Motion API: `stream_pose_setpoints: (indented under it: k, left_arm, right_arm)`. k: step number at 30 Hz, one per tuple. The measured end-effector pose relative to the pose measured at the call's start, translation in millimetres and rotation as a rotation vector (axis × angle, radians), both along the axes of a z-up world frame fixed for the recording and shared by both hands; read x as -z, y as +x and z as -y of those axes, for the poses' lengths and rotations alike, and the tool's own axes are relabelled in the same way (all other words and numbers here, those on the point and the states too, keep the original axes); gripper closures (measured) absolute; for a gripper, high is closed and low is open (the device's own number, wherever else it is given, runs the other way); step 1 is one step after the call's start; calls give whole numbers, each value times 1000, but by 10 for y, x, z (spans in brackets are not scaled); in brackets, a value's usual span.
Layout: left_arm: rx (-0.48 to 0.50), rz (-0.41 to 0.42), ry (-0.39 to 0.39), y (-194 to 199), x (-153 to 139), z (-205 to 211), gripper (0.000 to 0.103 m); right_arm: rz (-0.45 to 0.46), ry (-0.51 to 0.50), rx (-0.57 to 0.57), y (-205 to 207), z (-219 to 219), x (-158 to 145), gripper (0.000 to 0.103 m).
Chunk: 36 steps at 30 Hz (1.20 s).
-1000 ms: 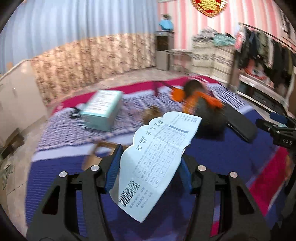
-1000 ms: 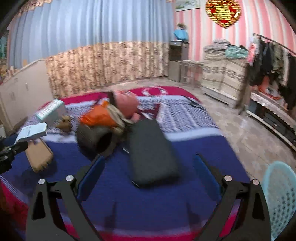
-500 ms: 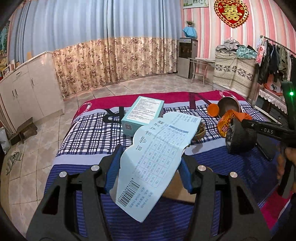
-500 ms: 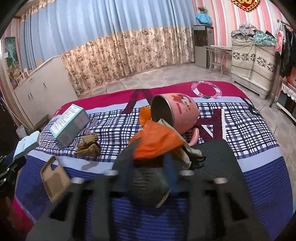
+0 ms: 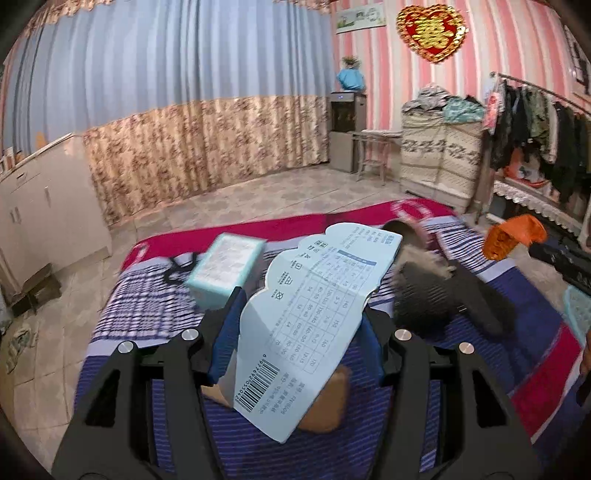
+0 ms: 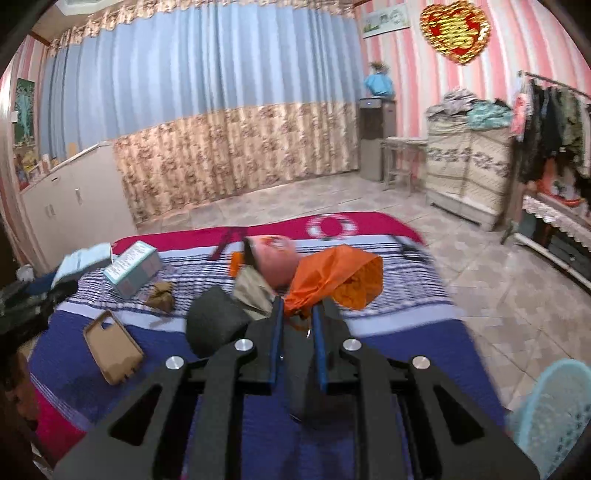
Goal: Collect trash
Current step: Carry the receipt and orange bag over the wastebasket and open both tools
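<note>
Each camera sits just behind its own gripper and looks forward and downward along the two fingers, over the bed (image 5: 535, 306) toward the curtain (image 6: 207, 110) at 12 o'clock. The left view stays near the bed's left side; the right view looks from further right, with the floor at 3 o'clock. Both views share the teal box (image 5: 225, 269) (image 6: 131, 267), the curtain and the heart ornament (image 5: 430, 31) (image 6: 456, 27).

Dim, pinkish indoor light; heavy fisheye bend.
Bed (image 5: 535, 295) items motion-smeared, corners vignetted black, shadows soft.
</note>
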State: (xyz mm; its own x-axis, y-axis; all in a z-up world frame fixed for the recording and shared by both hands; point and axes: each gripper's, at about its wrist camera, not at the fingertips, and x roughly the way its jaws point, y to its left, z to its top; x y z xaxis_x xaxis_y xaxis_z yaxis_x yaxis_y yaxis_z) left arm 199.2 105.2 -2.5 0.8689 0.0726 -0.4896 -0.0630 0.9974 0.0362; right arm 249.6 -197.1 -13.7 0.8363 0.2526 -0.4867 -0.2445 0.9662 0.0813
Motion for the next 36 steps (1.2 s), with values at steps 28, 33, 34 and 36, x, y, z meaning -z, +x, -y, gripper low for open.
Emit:
stream_pose_setpoints:
  k: [28, 33, 34, 36]
  left_arm:
    - [410, 13, -1, 92, 116, 2846, 48]
    - [481, -13, 3, 87, 286, 3349, 48]
    - [492, -16, 6, 84, 311, 3421, 48]
    - [521, -31, 13, 80, 382, 3639, 48]
  right_arm:
    - [-15, -7, 488, -1249, 2607, 477, 87]
    - [-30, 13, 517, -1256, 2823, 574, 87]
    - [-30, 19, 522, -1253, 2860, 585, 87]
    - [-31, 30, 528, -1244, 2914, 606, 87]
